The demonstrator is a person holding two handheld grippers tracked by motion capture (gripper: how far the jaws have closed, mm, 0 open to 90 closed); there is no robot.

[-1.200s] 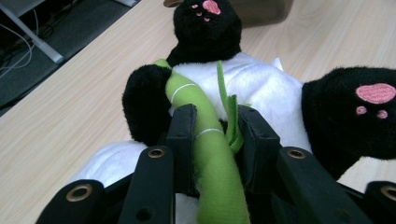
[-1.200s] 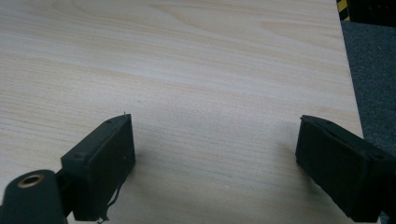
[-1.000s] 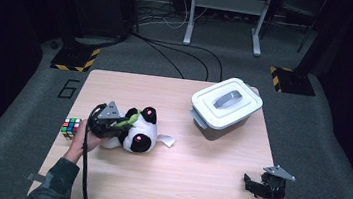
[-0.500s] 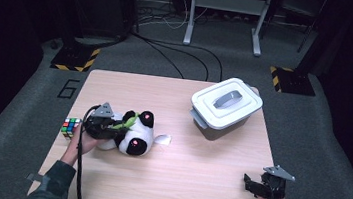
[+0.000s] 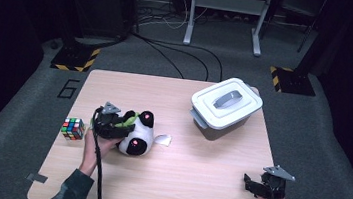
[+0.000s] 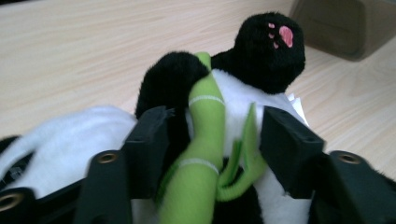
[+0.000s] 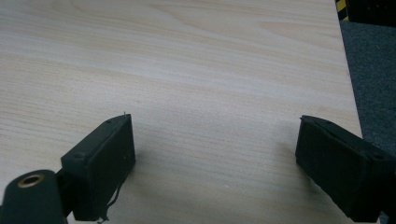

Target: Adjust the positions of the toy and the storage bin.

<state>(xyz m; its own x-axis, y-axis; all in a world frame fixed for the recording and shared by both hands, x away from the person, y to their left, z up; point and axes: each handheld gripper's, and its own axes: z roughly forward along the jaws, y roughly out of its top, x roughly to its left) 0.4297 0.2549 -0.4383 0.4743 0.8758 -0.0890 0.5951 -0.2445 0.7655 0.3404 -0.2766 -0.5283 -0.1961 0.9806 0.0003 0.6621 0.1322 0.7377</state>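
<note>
Right now the left tongs [image 5: 120, 126] lie low over the plush panda [image 5: 136, 134] on the light wooden worktop [image 5: 185, 181], with the person's left hand [image 5: 95, 143] behind them. Their jaws have just been opening, and the toy is between them. In the left gripper view the two black jaws stand part-way spread on either side of the panda's green bamboo stalk [image 6: 204, 140] and the black-and-white belly under it; the left jaw lies against the black fur, while the right jaw stands just beside a green leaf, and I cannot tell whether it touches. Nothing is squeezed. Beyond the jaw tips, one black foot with a pink paw print [image 6: 280, 35] points up and away from the tongs. A white tag [image 5: 162, 139] sticks out of the toy on the side away from the left tongs.

Behind the left tongs, near the hand, sits a colour puzzle cube [image 5: 72, 128], apart from the toy. Well past the panda, farther across the worktop, stands a white lidded box [image 5: 224, 107] with a grey handle on its lid.

Well apart from all of this, the right tongs [image 5: 258, 185] hover at the near right corner, and in the right gripper view their jaws are spread wide over bare wood, with nothing between them.
</note>
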